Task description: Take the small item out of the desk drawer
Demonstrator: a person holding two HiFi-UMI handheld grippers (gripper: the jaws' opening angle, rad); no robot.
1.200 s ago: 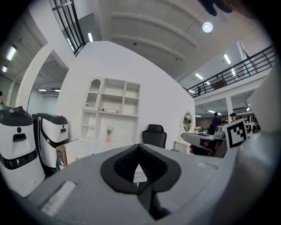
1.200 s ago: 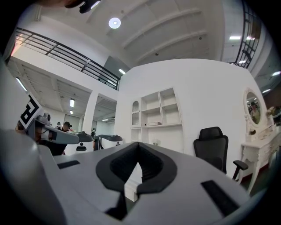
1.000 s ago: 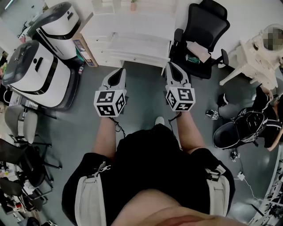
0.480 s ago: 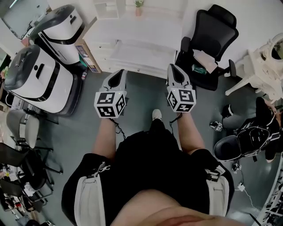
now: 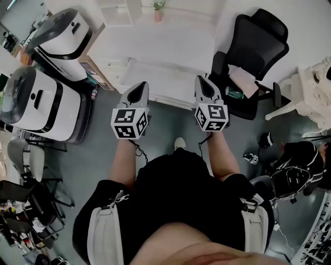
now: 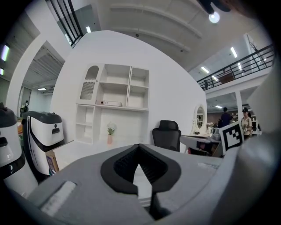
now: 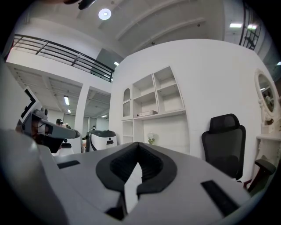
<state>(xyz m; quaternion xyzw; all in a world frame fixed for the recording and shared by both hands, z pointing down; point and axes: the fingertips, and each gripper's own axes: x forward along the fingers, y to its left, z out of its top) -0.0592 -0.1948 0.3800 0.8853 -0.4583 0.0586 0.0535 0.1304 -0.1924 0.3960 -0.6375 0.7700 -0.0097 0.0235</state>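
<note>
Approach stage: we find left gripper [image 5: 138, 86] and right gripper [image 5: 202, 81], jaws together and empty, short of the white desk [image 5: 155, 44]; we advise opening 1 squarely facing its drawer [image 5: 165, 85].

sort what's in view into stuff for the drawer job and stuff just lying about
For the job:
white desk, drawer item not visible yet
left gripper, shut, empty
right gripper, shut, empty

Lying about:
black office chair
two white machines
potted plant
shelf unit
</note>
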